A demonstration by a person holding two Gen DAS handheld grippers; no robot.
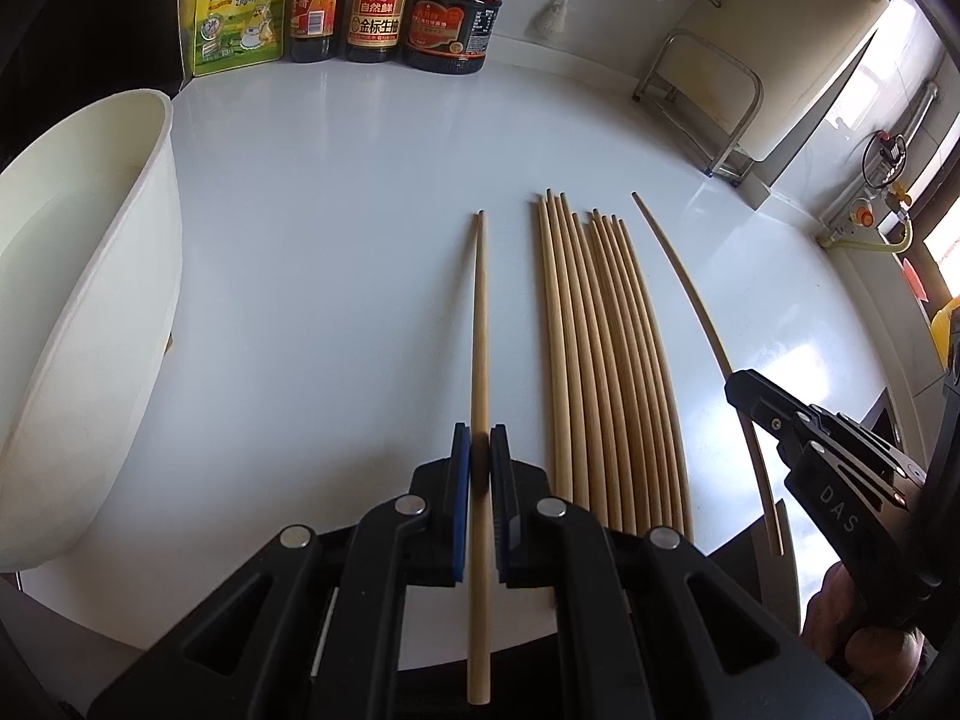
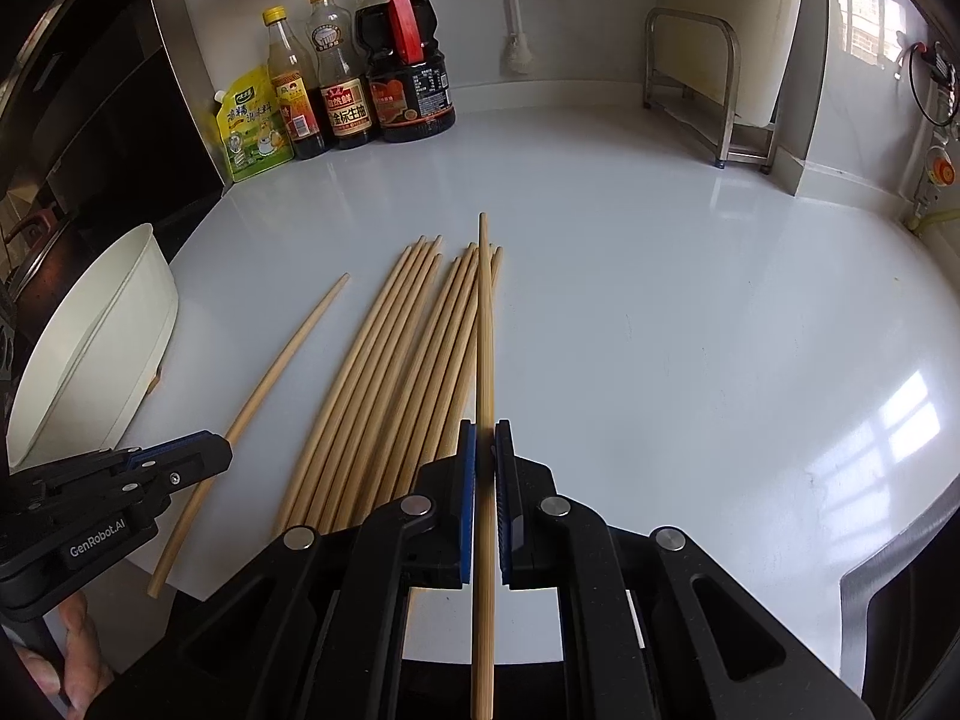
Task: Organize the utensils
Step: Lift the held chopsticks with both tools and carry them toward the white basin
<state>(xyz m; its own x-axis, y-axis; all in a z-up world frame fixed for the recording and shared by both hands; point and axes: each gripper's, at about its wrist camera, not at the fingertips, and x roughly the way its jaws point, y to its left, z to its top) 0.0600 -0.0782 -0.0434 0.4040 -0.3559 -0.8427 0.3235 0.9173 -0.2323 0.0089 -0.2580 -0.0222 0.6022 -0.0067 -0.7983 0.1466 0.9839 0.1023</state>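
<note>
Each chopstick points away along the white countertop [image 1: 360,210]; left gripper [image 1: 480,456] pinches one chopstick [image 1: 480,312], right gripper [image 2: 485,450] another [image 2: 483,324].

Row of chopsticks: about ten pale round wooden chopsticks [image 1: 606,360] lying flat, side by side on the white counter, tips toward 12 o'clock.
Left-held chopstick: same wood, one stick [image 1: 480,324] at the row's 9 o'clock.
Right-held chopstick: one stick [image 2: 485,324] at the row's 3 o'clock edge.
Container: white plastic tub [image 1: 114,312], upright, far toward 9 o'clock.
</note>
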